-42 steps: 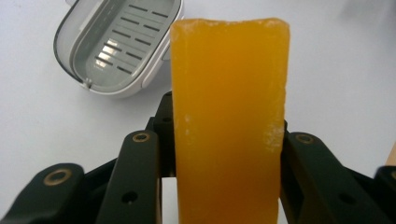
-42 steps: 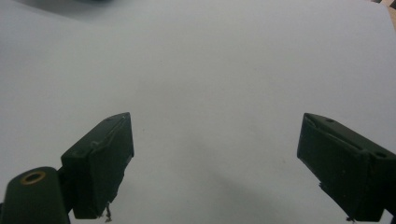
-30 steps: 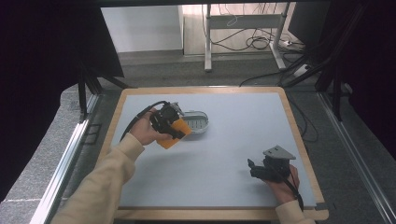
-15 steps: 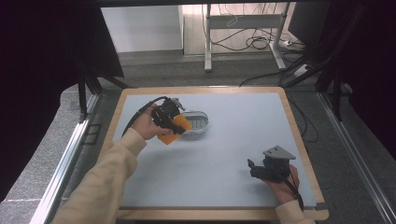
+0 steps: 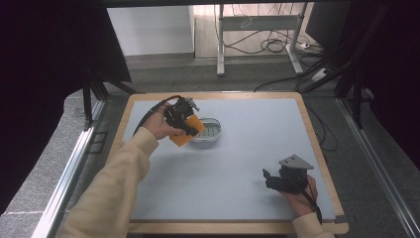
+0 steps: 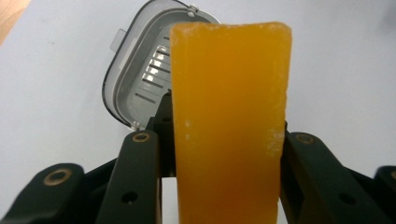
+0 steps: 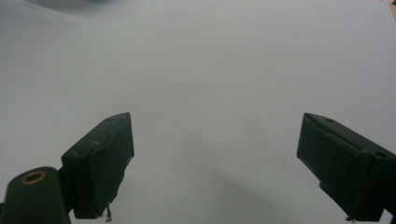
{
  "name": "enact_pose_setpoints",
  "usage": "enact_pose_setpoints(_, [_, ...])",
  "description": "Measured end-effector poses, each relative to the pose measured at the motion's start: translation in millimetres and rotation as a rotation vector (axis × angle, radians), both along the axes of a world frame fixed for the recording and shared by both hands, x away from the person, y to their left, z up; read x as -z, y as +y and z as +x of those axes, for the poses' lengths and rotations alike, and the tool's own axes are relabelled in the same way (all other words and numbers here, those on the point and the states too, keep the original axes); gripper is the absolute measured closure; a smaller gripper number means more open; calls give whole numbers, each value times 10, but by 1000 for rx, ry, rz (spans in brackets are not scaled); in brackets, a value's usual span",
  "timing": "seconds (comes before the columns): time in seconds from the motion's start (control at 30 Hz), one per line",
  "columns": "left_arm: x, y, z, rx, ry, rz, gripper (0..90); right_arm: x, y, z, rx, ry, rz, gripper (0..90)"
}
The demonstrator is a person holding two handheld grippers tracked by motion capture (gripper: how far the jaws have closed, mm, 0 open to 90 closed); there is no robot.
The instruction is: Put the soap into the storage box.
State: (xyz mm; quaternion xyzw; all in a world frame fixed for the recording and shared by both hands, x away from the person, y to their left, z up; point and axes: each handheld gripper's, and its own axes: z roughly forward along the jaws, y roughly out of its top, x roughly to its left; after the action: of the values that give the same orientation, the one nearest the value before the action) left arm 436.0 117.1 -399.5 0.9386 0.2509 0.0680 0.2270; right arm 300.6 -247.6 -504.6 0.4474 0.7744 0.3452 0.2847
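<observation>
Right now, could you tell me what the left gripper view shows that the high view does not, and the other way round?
The left gripper view alone shows the slotted ribs inside the grey soap dish and the orange soap bar's pale, chalky edges. The high view alone shows the right gripper, open, low at the right of the grey mat. Both show the left gripper clamped on the soap bar beside the dish.

soap bar (image 6: 229, 121): waxy, see-through orange, smooth with slightly crumbly pale edges
soap dish (image 6: 140, 79): grey plastic, satin finish, slotted insert
gripper jaws: matt black plastic, brass-looking rivets
table top (image 5: 257, 144): matt pale grey sheet, light wood frame
sleeve (image 5: 114, 188): soft cream cloth
</observation>
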Motion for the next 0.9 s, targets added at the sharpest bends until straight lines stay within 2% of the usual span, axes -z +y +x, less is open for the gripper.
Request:
enact_pose_setpoints(0.3, [30,-44,159,16,4,17,621,4,-1,4,-1,1,-2,111])
enact_pose_setpoints(0.9, [7,-179,305,53,-15,56,621,16,-7,22,0,9,-4,111])
